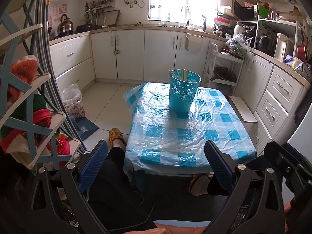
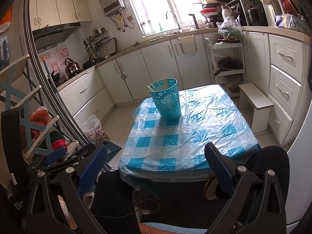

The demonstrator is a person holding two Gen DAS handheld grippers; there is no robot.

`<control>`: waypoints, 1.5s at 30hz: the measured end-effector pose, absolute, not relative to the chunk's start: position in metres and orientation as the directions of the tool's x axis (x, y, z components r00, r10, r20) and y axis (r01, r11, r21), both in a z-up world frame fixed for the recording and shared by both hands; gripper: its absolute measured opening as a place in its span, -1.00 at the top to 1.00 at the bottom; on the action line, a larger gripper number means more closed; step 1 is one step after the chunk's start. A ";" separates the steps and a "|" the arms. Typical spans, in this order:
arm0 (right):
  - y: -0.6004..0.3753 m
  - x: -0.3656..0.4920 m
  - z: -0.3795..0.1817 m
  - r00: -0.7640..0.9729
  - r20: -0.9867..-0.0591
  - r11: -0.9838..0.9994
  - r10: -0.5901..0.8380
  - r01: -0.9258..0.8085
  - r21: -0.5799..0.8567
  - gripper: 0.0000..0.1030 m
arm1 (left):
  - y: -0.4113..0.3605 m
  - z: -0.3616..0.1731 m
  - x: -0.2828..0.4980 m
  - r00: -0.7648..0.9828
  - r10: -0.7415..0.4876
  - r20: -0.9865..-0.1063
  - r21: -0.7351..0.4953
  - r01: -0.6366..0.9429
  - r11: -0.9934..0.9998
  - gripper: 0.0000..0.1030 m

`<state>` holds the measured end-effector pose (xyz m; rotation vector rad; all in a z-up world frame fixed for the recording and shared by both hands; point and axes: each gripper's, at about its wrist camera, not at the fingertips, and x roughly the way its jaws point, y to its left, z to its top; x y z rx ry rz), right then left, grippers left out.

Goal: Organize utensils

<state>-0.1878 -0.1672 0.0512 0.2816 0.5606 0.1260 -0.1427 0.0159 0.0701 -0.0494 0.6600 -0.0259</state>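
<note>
Chopsticks [image 1: 180, 73] stand gathered in the holder [image 1: 184, 91] near the bench [image 1: 175, 136] far edge. Left tongs [image 1: 156, 156] and right tongs [image 2: 156, 156] wide, empty, held short of the near edge.

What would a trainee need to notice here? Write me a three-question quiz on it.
1. True or false: the chopsticks stand inside the blue holder.
2. What covers the table?
A. Checked plastic sheet
B. Bare wood
C. Newspaper
3. Fill in: the fingers of both the left gripper and the right gripper are spread ____ and hold nothing.

Key: 1 true; 2 A; 3 open.
</note>
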 end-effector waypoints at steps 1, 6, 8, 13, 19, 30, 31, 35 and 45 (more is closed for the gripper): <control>-0.167 -0.187 0.050 0.839 -0.509 0.954 0.194 -0.041 0.296 -0.86 | 0.017 0.069 -0.142 0.789 -0.041 -0.613 -0.055 0.009 0.998 -0.85; -0.167 -0.185 0.049 0.837 -0.512 0.954 0.196 -0.043 0.295 -0.86 | 0.016 0.069 -0.142 0.788 -0.040 -0.615 -0.054 0.009 0.999 -0.85; -0.167 -0.185 0.049 0.836 -0.512 0.954 0.196 -0.041 0.297 -0.86 | 0.015 0.067 -0.141 0.787 -0.040 -0.616 -0.053 0.009 0.999 -0.85; -0.169 -0.184 0.050 0.836 -0.513 0.953 0.195 -0.038 0.301 -0.86 | 0.015 0.066 -0.141 0.786 -0.041 -0.617 -0.054 0.010 0.998 -0.85; -0.170 -0.183 0.049 0.836 -0.515 0.953 0.191 -0.032 0.302 -0.85 | 0.014 0.064 -0.140 0.782 -0.042 -0.621 -0.055 0.009 0.998 -0.85; -0.176 -0.185 0.051 0.842 -0.506 0.950 0.189 -0.025 0.313 -0.85 | 0.010 0.066 -0.139 0.783 -0.038 -0.620 -0.037 0.019 0.999 -0.85; -0.176 -0.185 0.051 0.842 -0.505 0.949 0.189 -0.025 0.313 -0.85 | 0.009 0.067 -0.140 0.784 -0.038 -0.620 -0.036 0.020 0.999 -0.85; -0.176 -0.185 0.051 0.842 -0.505 0.949 0.188 -0.024 0.313 -0.86 | 0.009 0.066 -0.140 0.783 -0.039 -0.621 -0.037 0.020 0.999 -0.85; -0.177 -0.185 0.051 0.844 -0.504 0.948 0.182 -0.015 0.318 -0.86 | 0.004 0.068 -0.141 0.809 -0.007 -0.588 0.022 0.024 0.999 -0.85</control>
